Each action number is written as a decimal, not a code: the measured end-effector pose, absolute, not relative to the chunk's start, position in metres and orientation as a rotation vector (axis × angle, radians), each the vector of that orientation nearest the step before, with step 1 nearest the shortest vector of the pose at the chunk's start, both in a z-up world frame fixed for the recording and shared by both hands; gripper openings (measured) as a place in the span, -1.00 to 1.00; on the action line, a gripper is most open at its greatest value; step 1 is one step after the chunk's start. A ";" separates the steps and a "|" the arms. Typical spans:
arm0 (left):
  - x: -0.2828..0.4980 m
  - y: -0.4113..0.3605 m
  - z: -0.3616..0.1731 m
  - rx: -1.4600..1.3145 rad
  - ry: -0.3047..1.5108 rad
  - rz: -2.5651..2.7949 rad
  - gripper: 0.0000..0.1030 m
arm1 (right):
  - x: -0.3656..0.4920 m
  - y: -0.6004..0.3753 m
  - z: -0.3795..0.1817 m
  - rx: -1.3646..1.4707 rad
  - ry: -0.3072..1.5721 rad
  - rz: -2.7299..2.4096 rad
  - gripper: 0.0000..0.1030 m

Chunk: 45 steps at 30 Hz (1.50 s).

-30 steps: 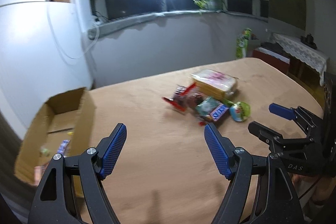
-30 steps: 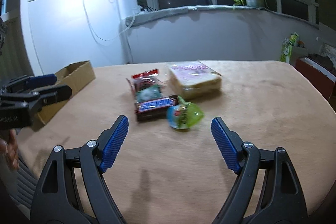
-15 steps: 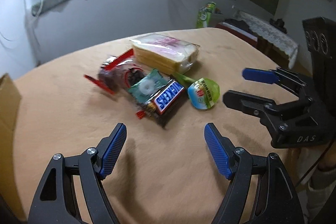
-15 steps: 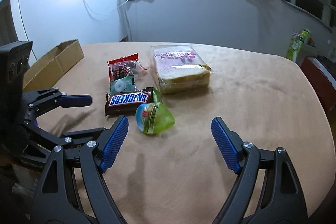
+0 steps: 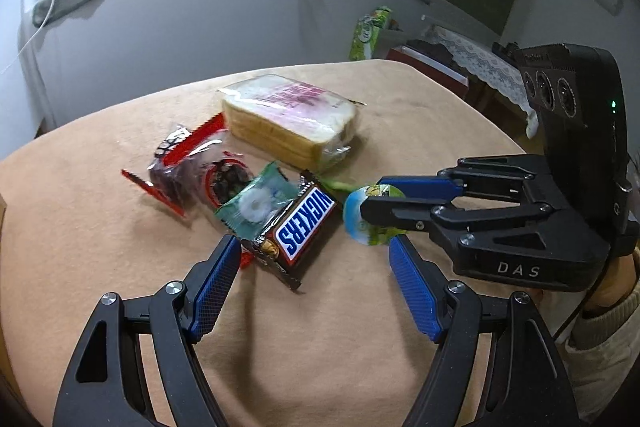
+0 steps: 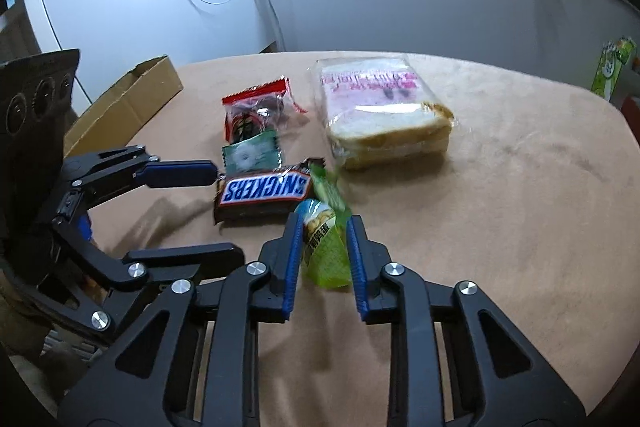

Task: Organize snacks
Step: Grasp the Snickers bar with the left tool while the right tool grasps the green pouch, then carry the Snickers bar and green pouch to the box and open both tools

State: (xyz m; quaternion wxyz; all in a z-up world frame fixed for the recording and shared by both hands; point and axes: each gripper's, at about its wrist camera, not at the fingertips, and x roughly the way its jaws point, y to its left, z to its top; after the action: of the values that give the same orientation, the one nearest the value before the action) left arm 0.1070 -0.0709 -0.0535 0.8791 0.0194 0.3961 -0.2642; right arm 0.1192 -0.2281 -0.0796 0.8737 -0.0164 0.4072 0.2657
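Snacks lie together on the tan table: a Snickers bar [image 5: 306, 225] [image 6: 264, 189], a green mint packet [image 5: 256, 203] [image 6: 251, 155], a red-edged packet [image 5: 192, 163] [image 6: 258, 109], a bagged bread loaf [image 5: 292, 119] [image 6: 380, 115] and a green snack pouch [image 6: 326, 247] [image 5: 366, 215]. My right gripper [image 6: 323, 227] [image 5: 374, 195] is shut on the green pouch. My left gripper [image 5: 314, 247] is open, its fingers on either side of the Snickers bar's near end; it also shows in the right wrist view [image 6: 188, 174].
An open cardboard box [image 6: 128, 103] stands at the table's far left edge. A green carton [image 5: 370, 33] and a low cabinet stand beyond the table. A wall and window ledge with a plant run behind. The table edge curves at right.
My right gripper moved in and closed on the green pouch. My left gripper moved forward to the Snickers bar and stayed open.
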 end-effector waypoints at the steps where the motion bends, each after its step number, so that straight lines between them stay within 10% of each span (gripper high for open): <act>1: 0.107 -0.073 -0.054 0.044 0.829 -0.559 0.48 | 0.117 -0.231 -0.080 -0.030 0.850 0.555 -0.59; 10: 0.108 -0.086 -0.061 0.048 0.873 -0.619 0.48 | 0.107 -0.252 -0.085 0.002 0.855 0.569 -0.56; 13: 0.121 -0.085 -0.061 0.032 0.887 -0.601 0.48 | 0.114 -0.243 -0.085 -0.036 0.862 0.564 -0.23; 17: 0.133 -0.091 -0.060 0.034 0.892 -0.623 0.45 | 0.118 -0.242 -0.085 -0.025 0.859 0.586 -0.51; 21: 0.129 -0.103 -0.058 0.099 0.874 -0.608 0.03 | 0.111 -0.252 -0.086 0.010 0.846 0.580 -0.51; 26: 0.125 -0.120 -0.065 0.205 0.875 -0.558 -0.03 | 0.107 -0.275 -0.090 0.106 0.825 0.547 -0.51; 29: 0.125 -0.124 -0.065 0.213 0.870 -0.542 -0.47 | 0.106 -0.278 -0.088 0.120 0.807 0.530 -0.51; 45: 0.073 -0.059 -0.055 0.010 0.796 -0.468 -0.48 | 0.095 -0.291 -0.081 0.192 0.697 0.478 -0.51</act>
State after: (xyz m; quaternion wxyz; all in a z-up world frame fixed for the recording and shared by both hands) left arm 0.0734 -0.0587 -0.0555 0.8953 0.0049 0.3840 -0.2259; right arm 0.0954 -0.2914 -0.0810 0.9074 0.0931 0.3379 0.2318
